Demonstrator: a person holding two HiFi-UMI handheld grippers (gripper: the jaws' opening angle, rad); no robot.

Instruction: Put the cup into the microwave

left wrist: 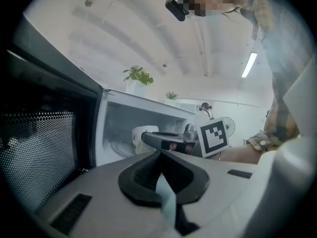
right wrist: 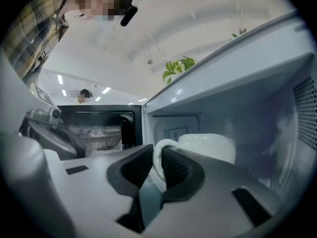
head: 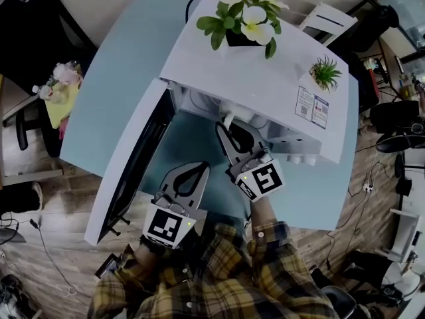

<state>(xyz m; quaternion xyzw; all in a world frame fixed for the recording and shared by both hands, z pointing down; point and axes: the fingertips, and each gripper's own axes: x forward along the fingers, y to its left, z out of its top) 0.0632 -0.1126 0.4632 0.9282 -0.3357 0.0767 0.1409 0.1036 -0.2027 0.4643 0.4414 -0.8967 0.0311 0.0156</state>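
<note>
A white microwave (head: 265, 78) stands on a light-blue table (head: 113, 78), its door (head: 133, 171) swung open to the left. My right gripper (head: 226, 133) reaches level into the cavity. In the right gripper view its jaws (right wrist: 157, 152) are shut on the handle (right wrist: 157, 158) of a white cup (right wrist: 208, 148), which is inside the cavity near the back wall. In the head view the microwave's top hides the cup. My left gripper (head: 196, 167) is shut and empty in front of the opening, left of the right one. From the left gripper view the cup (left wrist: 143, 135) shows inside the cavity.
A flowering potted plant (head: 244, 15) and a small green plant (head: 324, 72) stand on the microwave's top. The open door's dark mesh window (left wrist: 34, 152) is close on the left gripper's left. Chairs and cables lie on the floor around the table.
</note>
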